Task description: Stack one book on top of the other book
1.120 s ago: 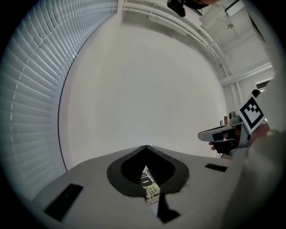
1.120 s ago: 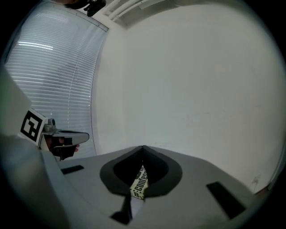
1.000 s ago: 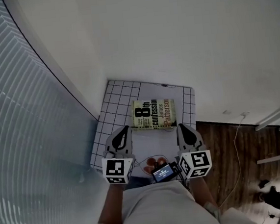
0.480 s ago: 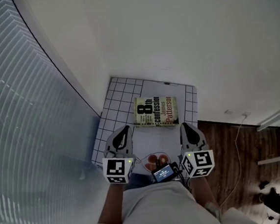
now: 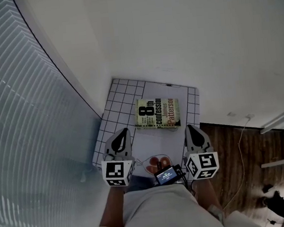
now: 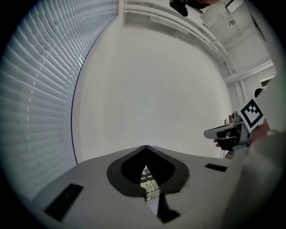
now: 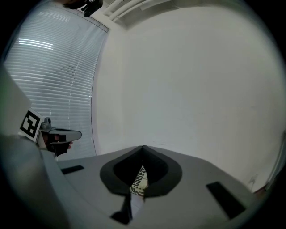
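Nearest the book's near side, at the person's waist, sits a small lit screen (image 5: pixel 166 174). Just past it are the two grippers, side by side and level with each other, both pointing toward the book (image 5: pixel 157 113). The left gripper (image 5: pixel 123 134) has its jaws pressed together with nothing between them. Its tip stands just short of the book's near left corner and does not touch it. The right gripper (image 5: pixel 189 129) is likewise closed and empty, near the book's near right corner and apart from it. In the left gripper view the closed tip (image 6: pixel 145 148) sits above a sliver of the book (image 6: pixel 150 185), which lies ahead and lower. The right gripper view shows the same, tip (image 7: pixel 143 148) over cover (image 7: pixel 139 180). The book lies flat, cover up, between the two tips and a little beyond them, on a white gridded table (image 5: pixel 125 93). A darker edge runs along its near side, and I cannot tell whether that is a second book underneath. Beyond the book is a plain wall (image 5: pixel 200 40), with blinds (image 5: pixel 28 121) to its left.
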Demonstrator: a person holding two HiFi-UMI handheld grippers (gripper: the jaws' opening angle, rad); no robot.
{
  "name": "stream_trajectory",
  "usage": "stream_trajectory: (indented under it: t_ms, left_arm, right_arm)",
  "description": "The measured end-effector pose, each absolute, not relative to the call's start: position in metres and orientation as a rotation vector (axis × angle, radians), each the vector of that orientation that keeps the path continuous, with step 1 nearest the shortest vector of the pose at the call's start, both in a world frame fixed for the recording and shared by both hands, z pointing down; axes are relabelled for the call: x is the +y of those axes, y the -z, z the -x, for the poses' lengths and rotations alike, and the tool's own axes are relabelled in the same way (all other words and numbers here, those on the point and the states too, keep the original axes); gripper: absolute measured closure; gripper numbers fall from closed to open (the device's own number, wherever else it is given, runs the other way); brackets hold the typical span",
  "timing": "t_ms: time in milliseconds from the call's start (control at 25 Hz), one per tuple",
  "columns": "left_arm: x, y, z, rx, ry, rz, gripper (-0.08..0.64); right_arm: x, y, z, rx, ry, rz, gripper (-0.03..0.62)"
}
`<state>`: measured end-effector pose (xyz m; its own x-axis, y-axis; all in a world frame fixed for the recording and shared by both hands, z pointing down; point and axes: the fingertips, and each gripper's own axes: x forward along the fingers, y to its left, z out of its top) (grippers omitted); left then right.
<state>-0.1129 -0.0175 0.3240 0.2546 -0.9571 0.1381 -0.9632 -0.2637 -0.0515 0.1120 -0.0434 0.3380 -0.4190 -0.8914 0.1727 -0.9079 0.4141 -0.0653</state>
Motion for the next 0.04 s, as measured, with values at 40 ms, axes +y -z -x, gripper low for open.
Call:
stream_trajectory:
  t_ms: [40]
  left_arm:
    - [-0.017, -0.3223, 0.1123, -1.882, -0.218, -2.448, 0.552]
  right_arm:
    - [-0.0422, -0.3374, -0.1155, -2.543, -0.23, -1.628, 0.586]
